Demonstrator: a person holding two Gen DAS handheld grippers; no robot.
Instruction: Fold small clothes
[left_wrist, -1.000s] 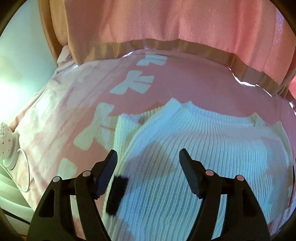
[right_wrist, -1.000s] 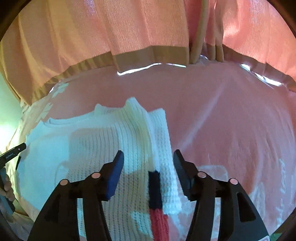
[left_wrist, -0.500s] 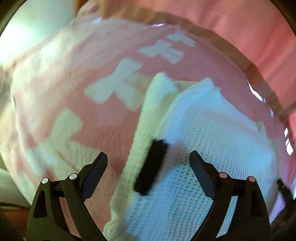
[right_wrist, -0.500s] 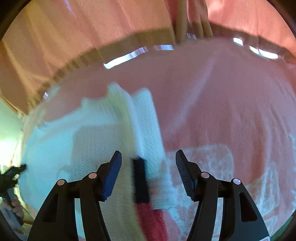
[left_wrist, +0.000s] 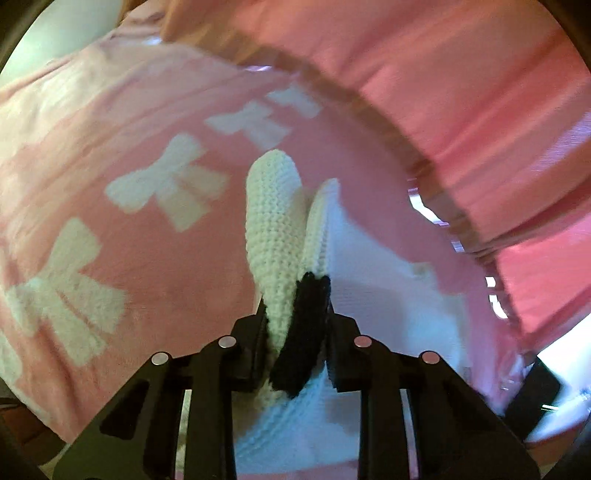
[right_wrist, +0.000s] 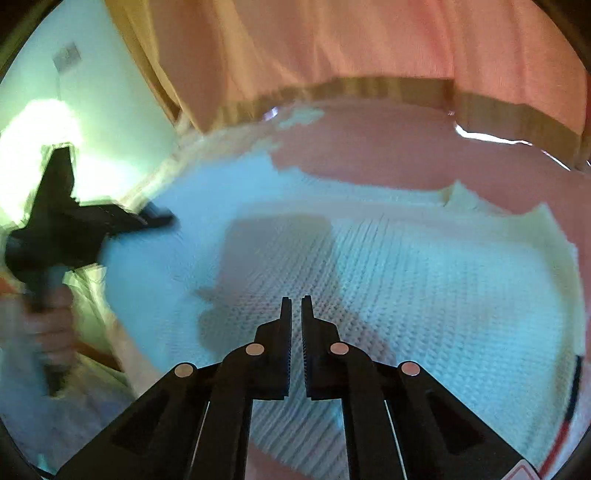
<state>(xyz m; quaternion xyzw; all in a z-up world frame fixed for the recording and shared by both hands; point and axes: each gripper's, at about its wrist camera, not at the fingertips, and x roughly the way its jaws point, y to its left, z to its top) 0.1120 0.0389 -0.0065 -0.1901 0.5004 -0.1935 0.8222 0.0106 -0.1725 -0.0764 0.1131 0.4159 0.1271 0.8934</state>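
Clearly the white knit sweater (left_wrist: 373, 295) is soft, light and limp: it lies spread on the pink bow-print blanket (left_wrist: 110, 258), and where it is pinched it bunches into a thick upright fold instead of holding a flat edge. Its chunky ribbing should give the pads good purchase, though the loose knit will likely stretch and sag if lifted by one point alone. Hems, cuffs and shoulder seams look like the firmest places to take hold, ideally two at once.

At six o'clock in the left wrist view, the left gripper (left_wrist: 295, 332) has just been closing and now clamps the sleeve end with its black cuff band (left_wrist: 303, 336), the white fold rising toward twelve o'clock between the pads.

At six o'clock in the right wrist view, the right gripper (right_wrist: 293, 314) has just been closing too; its jaws stand nearly together with nothing between them, above the sweater's body. Pink curtains (right_wrist: 369, 40) hang at twelve o'clock beyond the blanket.
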